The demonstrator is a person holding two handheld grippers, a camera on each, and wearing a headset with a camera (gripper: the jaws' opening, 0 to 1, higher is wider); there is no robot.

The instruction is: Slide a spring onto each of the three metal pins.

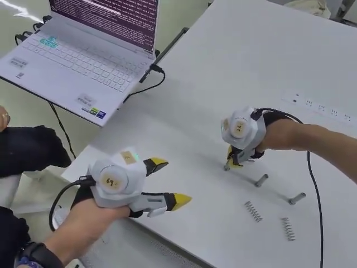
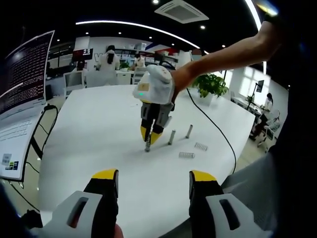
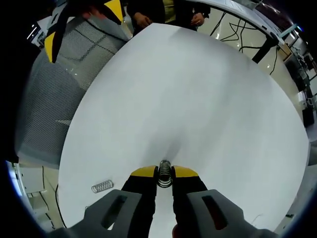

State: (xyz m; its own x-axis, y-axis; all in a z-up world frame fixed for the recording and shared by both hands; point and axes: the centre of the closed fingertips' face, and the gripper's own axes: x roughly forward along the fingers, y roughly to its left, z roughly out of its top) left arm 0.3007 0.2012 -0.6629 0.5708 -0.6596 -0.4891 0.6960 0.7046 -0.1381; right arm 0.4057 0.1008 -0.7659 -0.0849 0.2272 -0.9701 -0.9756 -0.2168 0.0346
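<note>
My right gripper (image 1: 234,160) is shut on a spring (image 3: 164,171) that stands upright on the leftmost metal pin (image 1: 227,166). In the right gripper view the coil's end shows between the yellow fingertips (image 3: 143,172). Two bare pins (image 1: 261,180) (image 1: 297,197) stand to its right on the white table (image 1: 223,72). Two loose springs (image 1: 252,211) (image 1: 288,228) lie flat in front of them. My left gripper (image 1: 170,181) hovers open and holds nothing near the table's front left edge, well apart from the pins. From the left gripper view the right gripper (image 2: 151,134) and the pins (image 2: 172,137) are straight ahead.
An open laptop (image 1: 83,50) sits at the back left on a lower surface, with a black cable (image 1: 142,89) running onto the table. A white power strip (image 1: 323,109) lies at the far right. The right gripper's cord (image 1: 310,167) trails past the pins. The table edge (image 1: 111,223) is close to my left hand.
</note>
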